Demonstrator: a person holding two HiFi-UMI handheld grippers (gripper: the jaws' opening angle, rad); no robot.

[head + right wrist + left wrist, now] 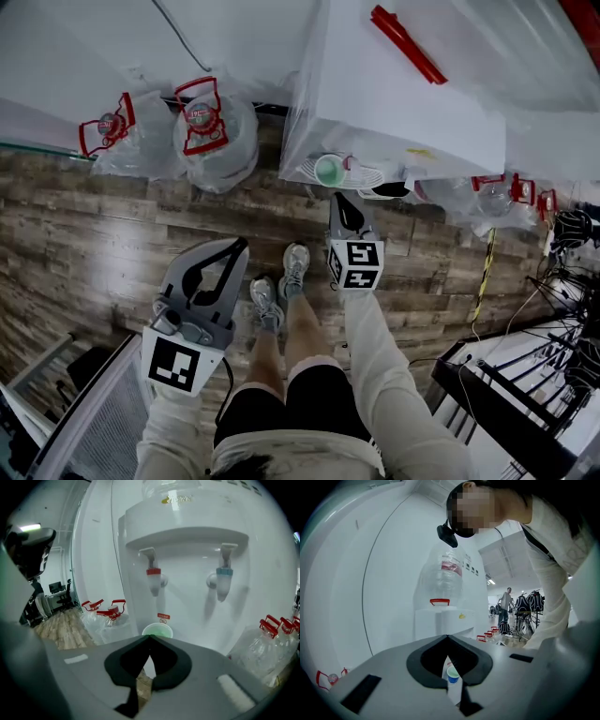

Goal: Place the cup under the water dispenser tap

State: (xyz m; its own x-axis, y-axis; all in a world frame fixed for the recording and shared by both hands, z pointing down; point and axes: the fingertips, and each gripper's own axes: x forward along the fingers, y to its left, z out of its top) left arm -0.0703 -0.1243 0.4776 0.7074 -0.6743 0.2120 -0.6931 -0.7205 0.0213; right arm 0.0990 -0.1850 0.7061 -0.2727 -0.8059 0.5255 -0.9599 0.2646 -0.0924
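Note:
A green cup [330, 170] stands on the drip tray of the white water dispenser [394, 103]. In the right gripper view the cup [157, 630] sits below the red tap [153, 576], left of the blue tap [224, 576]. My right gripper [340, 199] [150, 637] is shut and holds nothing, its tips just short of the cup and apart from it. My left gripper [240, 246] [447, 637] hangs lower left over the floor, shut and empty. Through the gap behind its closed tips a small cup [453, 674] shows far off.
Empty water jugs with red handles [202, 127] lie on the wooden floor left of the dispenser, more at its right [511, 192]. A black rack [525, 394] stands at the right. The person's shoes [281, 281] are between the grippers. A large bottle [443, 576] tops the dispenser.

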